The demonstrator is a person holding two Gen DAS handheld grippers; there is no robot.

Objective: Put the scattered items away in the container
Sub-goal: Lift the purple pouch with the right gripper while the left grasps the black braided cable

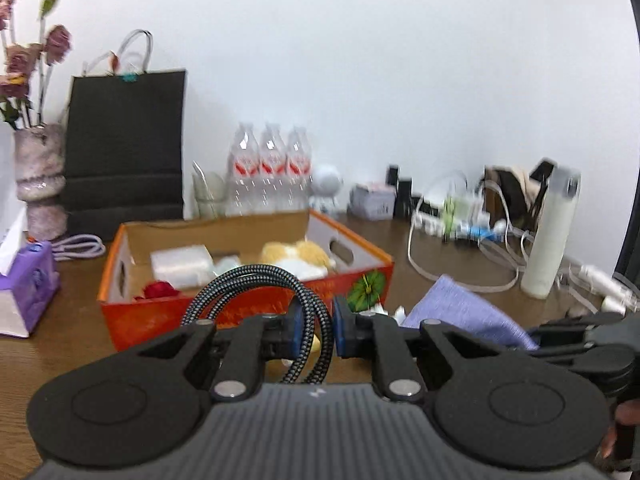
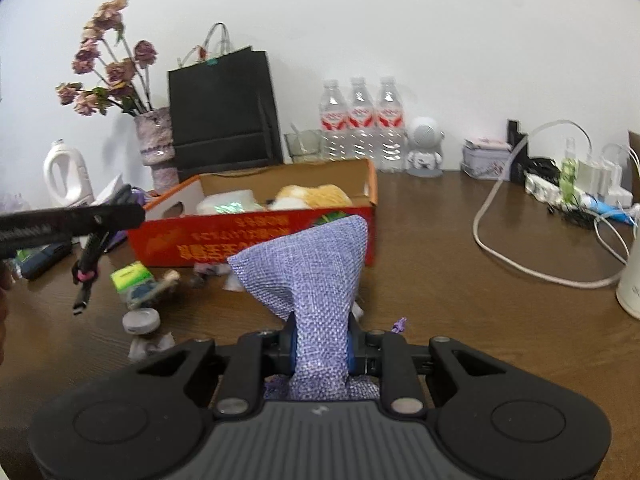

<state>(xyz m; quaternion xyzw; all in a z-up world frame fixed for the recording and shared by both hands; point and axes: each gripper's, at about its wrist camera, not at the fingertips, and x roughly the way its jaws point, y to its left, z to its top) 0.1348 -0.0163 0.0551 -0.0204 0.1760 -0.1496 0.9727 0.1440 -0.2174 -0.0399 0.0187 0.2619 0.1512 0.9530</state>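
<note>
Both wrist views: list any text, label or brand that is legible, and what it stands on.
None reads clearly.
Orange cardboard box: yellow print on its front wall, upside down and blurred.
Three clear plastic water bottles: red-and-white labels, too small.
Black left gripper: faint marking on its side, blurred.
Small grey tin: pattern, no readable words.

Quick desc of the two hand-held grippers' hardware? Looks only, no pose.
Both match: left hand-held gripper and right hand-held gripper have matte black linkage arms, silver pivot pins, blue finger pads, round black discs either side and a ribbed grey body. No cables or sleeves visible.
</note>
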